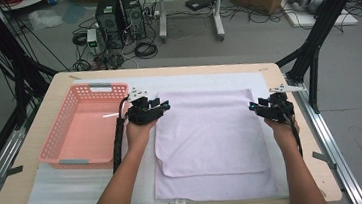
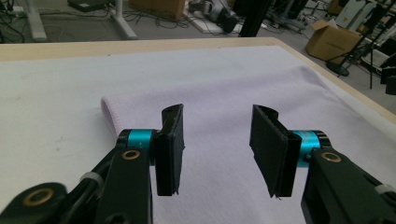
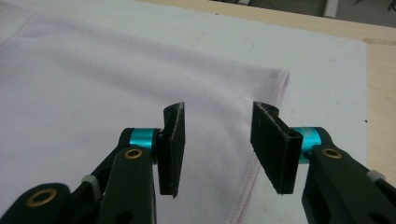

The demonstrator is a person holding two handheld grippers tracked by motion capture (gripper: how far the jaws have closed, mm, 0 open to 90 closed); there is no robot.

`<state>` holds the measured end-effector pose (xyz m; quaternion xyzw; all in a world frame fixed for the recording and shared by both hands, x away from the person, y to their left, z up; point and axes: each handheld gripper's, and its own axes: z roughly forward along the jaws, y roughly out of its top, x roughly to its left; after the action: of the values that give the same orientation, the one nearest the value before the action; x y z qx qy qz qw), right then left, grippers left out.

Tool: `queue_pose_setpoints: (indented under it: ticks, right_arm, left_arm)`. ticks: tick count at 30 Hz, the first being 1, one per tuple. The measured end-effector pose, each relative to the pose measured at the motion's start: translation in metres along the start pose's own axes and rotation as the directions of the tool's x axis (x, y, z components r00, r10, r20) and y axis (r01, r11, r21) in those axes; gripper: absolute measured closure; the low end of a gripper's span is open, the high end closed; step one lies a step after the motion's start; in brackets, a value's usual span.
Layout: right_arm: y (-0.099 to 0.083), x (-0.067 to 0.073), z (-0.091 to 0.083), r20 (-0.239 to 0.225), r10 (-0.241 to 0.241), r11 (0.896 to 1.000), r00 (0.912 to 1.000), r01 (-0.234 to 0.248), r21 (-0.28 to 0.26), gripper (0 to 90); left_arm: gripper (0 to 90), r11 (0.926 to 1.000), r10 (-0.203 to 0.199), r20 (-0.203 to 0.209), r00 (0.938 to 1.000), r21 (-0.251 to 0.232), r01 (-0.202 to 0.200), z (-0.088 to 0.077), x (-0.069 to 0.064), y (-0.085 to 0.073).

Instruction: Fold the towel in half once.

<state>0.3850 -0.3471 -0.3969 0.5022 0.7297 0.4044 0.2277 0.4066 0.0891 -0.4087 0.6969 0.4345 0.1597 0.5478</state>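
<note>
Forearms come in from the bottom of the high view, each hand carrying a claw over a pale lilac towel (image 1: 210,137) that lies folded on a white sheet (image 1: 66,186) covering the desk (image 1: 15,198). Left claw (image 1: 165,104) sits at the towel's far left corner, right claw (image 1: 253,106) at its far right corner, well apart from each other. Both stand open with nothing between the jaws; in the gripper views the left claw (image 2: 217,140) and the right claw (image 3: 217,140) hang just above the cloth, the pads clear of it. Just left of the towel a pink basket (image 1: 55,144) rests on the desk.
</note>
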Motion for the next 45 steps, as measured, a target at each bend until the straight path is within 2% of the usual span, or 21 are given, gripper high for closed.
queue_pose_setpoints:
  ticks: [3,5,9,10,11,13,15,18,23,24,25,30,31,32,34,36,38,40,45]
  right_arm:
    - [-0.007,0.001,-0.008,-0.026,-0.016,1.0,0.9995,0.016,0.003,52.7]
    - [-0.013,0.001,-0.012,-0.061,-0.022,1.0,0.9979,0.022,-0.006,51.4]
    - [-0.024,0.004,-0.022,-0.085,-0.048,0.999,0.9952,0.048,-0.005,47.9]
    - [-0.028,0.005,-0.025,-0.093,-0.054,0.999,0.9943,0.053,-0.008,46.2]
    - [-0.03,0.006,-0.028,-0.095,-0.055,0.998,0.994,0.055,-0.008,44.6]
    - [-0.038,0.008,-0.031,-0.11,-0.049,0.999,0.9927,0.049,0.0,42.3]
    - [-0.047,0.01,-0.035,-0.114,-0.054,0.998,0.992,0.056,0.012,42.2]
    - [-0.063,0.012,-0.042,-0.118,-0.034,0.999,0.9924,0.035,0.009,42.4]
    - [-0.084,0.014,-0.051,-0.114,-0.011,1.0,0.9935,0.013,0.019,42.4]
    - [-0.084,0.014,-0.051,-0.114,-0.011,1.0,0.9935,0.013,0.019,42.4]
    - [-0.091,0.016,-0.055,-0.116,0.0,1.0,0.9932,0.002,0.021,42.4]
    - [-0.1,0.028,-0.072,-0.107,-0.014,1.0,0.9942,0.015,0.004,43.3]
    - [-0.102,0.031,-0.075,-0.098,-0.018,1.0,0.995,0.018,0.001,44.0]
    - [-0.104,0.034,-0.08,-0.09,-0.025,1.0,0.9957,0.025,0.002,45.3]
    - [-0.106,0.035,-0.083,-0.083,-0.036,0.999,0.9959,0.036,0.004,46.2]
    - [-0.113,0.041,-0.094,-0.06,-0.041,0.999,0.9974,0.041,0.01,49.0]
    - [-0.117,0.043,-0.1,-0.057,-0.025,1.0,0.998,0.026,0.012,50.9]
    - [-0.121,0.045,-0.103,-0.058,-0.011,1.0,0.9983,0.012,0.021,53.6]
    - [-0.128,0.052,-0.106,-0.064,0.005,0.998,0.9979,-0.002,0.056,58.2]
  left_arm:
    - [53.3,0.9997,0.019,0.011,0.9998,-0.012,-0.019,-0.008,-0.004,-0.002]
    - [51.6,0.9994,0.031,0.015,0.9994,-0.02,-0.03,-0.014,-0.006,-0.004]
    - [45.8,0.9991,0.038,0.024,0.999,-0.021,-0.038,-0.022,-0.01,-0.009]
    - [43.7,0.9982,0.058,0.04,0.9975,0.012,-0.058,-0.026,-0.012,-0.011]
    - [41.5,0.9973,0.07,0.049,0.9964,0.021,-0.071,-0.027,-0.015,-0.011]
    - [41.4,0.9959,0.089,0.057,0.9944,0.008,-0.09,-0.031,-0.019,-0.012]
    - [41.4,0.9955,0.094,0.066,0.9934,0.008,-0.095,-0.034,-0.023,-0.014]
    - [41.7,0.9951,0.098,0.079,0.9921,0.011,-0.099,-0.04,-0.029,-0.022]
    - [42.7,0.9959,0.083,0.093,0.9922,0.029,-0.086,-0.05,-0.039,-0.041]
    - [43.2,0.9959,0.083,0.093,0.9922,0.029,-0.086,-0.05,-0.039,-0.041]
    - [43.3,0.9948,0.086,0.091,0.9922,0.047,-0.09,-0.056,-0.043,-0.048]
    - [45.8,0.9945,0.064,0.078,0.9948,0.077,-0.07,-0.075,-0.051,-0.068]
    - [45.8,0.9945,0.064,0.078,0.9948,0.077,-0.07,-0.075,-0.051,-0.068]
    - [45.8,0.9925,0.055,0.074,0.9958,0.105,-0.063,-0.082,-0.052,-0.078]
    - [46.1,0.991,0.05,0.073,0.9961,0.12,-0.059,-0.085,-0.053,-0.082]
    - [46.3,0.9857,0.037,0.073,0.9966,0.161,-0.049,-0.094,-0.055,-0.093]
    - [46.6,0.9827,0.025,0.089,0.9957,0.181,-0.041,-0.099,-0.058,-0.099]
    - [48.3,0.9773,0.031,0.101,0.9944,0.206,-0.051,-0.103,-0.061,-0.103]
    - [57.1,0.9711,0.028,0.107,0.9938,0.233,-0.052,-0.109,-0.066,-0.111]
